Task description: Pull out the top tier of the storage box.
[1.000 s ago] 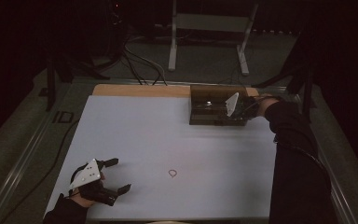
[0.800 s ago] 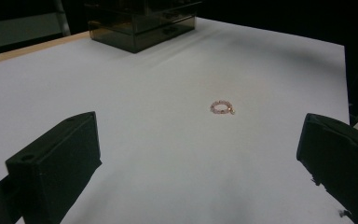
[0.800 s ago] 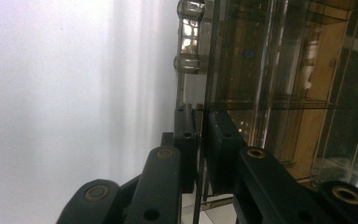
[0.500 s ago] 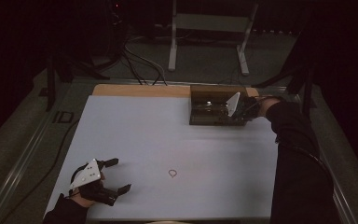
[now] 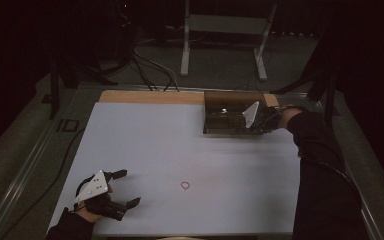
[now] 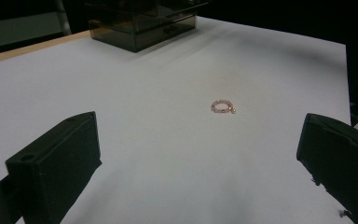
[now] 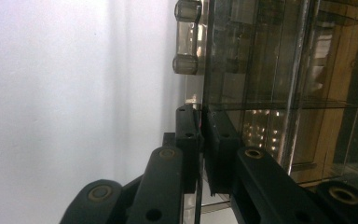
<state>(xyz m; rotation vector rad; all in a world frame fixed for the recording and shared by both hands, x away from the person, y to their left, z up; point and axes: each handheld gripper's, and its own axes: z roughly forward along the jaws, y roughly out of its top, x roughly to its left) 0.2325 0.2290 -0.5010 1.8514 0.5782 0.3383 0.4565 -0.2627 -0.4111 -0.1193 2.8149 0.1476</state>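
A small ring of pinkish beads (image 5: pixel 185 185) lies on the white tabletop, and the left gripper view has it (image 6: pixel 223 107) ahead of the jaws. My left gripper (image 5: pixel 129 187) rests near the front left corner, jaws wide open (image 6: pixel 196 128) with nothing between them. A smoky transparent drawer box (image 5: pixel 230 117) stands at the far right. My right gripper (image 5: pixel 262 120) reaches into its front side. In the right gripper view its jaws (image 7: pixel 200 121) are pinched on the thin edge of a drawer front of the box (image 7: pixel 284 70). Another drawer's clear handle (image 7: pixel 186 37) sits just beyond.
The white sheet (image 5: pixel 155 145) covers most of the table, and a strip of wood (image 5: pixel 145 96) runs along its far edge. Cables and a metal stand (image 5: pixel 220 30) lie on the dark floor behind. A black sleeve (image 5: pixel 320 170) stretches along the right side.
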